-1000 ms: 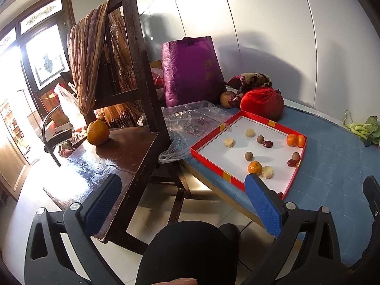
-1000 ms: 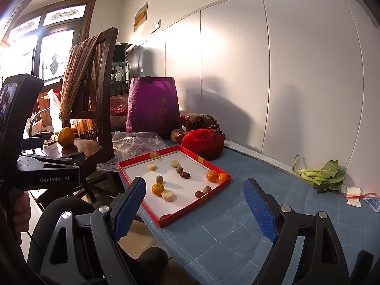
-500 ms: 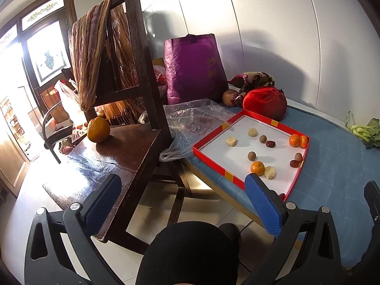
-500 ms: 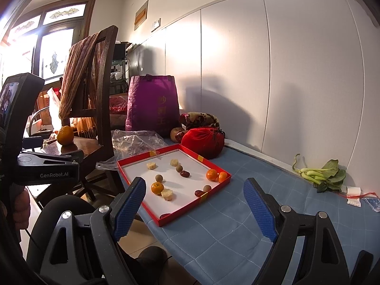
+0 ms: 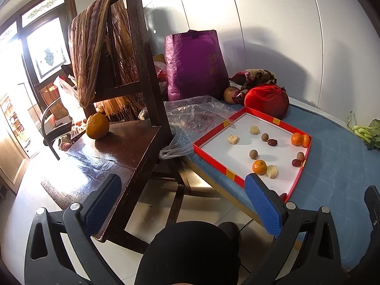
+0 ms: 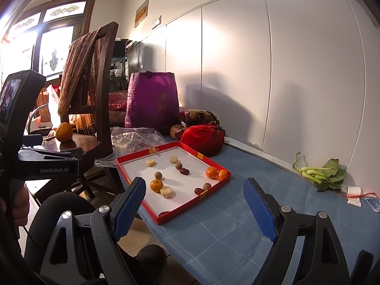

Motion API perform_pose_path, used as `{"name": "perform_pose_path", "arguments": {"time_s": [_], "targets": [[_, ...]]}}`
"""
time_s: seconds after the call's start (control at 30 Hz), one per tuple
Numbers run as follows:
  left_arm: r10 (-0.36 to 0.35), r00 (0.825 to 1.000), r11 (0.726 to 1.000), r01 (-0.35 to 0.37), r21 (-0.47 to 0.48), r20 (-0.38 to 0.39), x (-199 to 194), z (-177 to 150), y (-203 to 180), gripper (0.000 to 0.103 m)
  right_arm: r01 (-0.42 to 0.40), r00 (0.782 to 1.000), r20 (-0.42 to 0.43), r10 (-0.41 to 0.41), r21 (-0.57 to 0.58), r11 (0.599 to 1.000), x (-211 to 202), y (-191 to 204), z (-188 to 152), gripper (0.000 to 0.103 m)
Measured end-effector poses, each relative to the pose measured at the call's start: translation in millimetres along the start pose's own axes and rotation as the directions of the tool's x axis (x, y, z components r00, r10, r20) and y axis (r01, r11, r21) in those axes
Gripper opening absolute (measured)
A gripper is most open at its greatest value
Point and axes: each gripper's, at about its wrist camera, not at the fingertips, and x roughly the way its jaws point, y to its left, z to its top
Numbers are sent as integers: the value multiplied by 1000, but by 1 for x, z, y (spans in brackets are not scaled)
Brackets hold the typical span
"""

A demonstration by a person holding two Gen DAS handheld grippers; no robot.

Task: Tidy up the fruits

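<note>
From the left wrist view, the left gripper (image 5: 185, 204) hangs above the floor with its blue-padded fingers (image 5: 261, 204) spread wide and nothing between them. Ahead, a red-rimmed tray (image 5: 213, 159) lies at the near corner of a blue quilted surface (image 5: 339, 178); in it sit a small orange (image 5: 259, 167) touching a pale fruit chunk (image 5: 272, 171), two more oranges (image 5: 300, 140) together at the far rim, brown round fruits (image 5: 253, 154) and dark red dates (image 5: 272, 142). A larger orange (image 5: 97, 125) stands alone on the dark wooden chair (image 5: 123, 147), well apart from the tray. From the right wrist view, the right gripper (image 6: 197, 204) is likewise spread wide and empty, hovering near the tray (image 6: 180, 211), whose fruits lie scattered. Behind the tray stand a red drawstring pouch (image 6: 203, 140) and a purple bag (image 6: 152, 102); leafy greens (image 6: 320, 173) lie apart on the blue quilted surface (image 6: 237, 232).
</note>
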Motion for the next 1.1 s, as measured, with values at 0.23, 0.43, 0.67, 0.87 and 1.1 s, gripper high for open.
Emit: {"name": "perform_pose_path", "arguments": {"time_s": [0.23, 0.43, 0.67, 0.87, 1.1], "targets": [[-4, 1000, 1000, 4, 5, 2, -1, 2, -3, 103, -3, 1000, 0, 3, 2, 1000, 0, 0, 0, 86], [-6, 1000, 1000, 6, 9, 4, -3, 2, -5, 103, -4, 1000, 0, 4, 1, 1000, 0, -1, 0, 86], [-8, 1000, 1000, 8, 13, 9, -6, 3, -7, 103, -3, 1000, 3, 3, 3, 1000, -1, -2, 0, 86], [-5, 1000, 1000, 4, 11, 11, -7, 4, -7, 103, -4, 1000, 5, 4, 2, 1000, -2, -2, 1, 86], [-9, 1000, 1000, 8, 11, 11, -8, 4, -6, 103, -4, 1000, 5, 4, 3, 1000, -2, -2, 2, 86]]}}
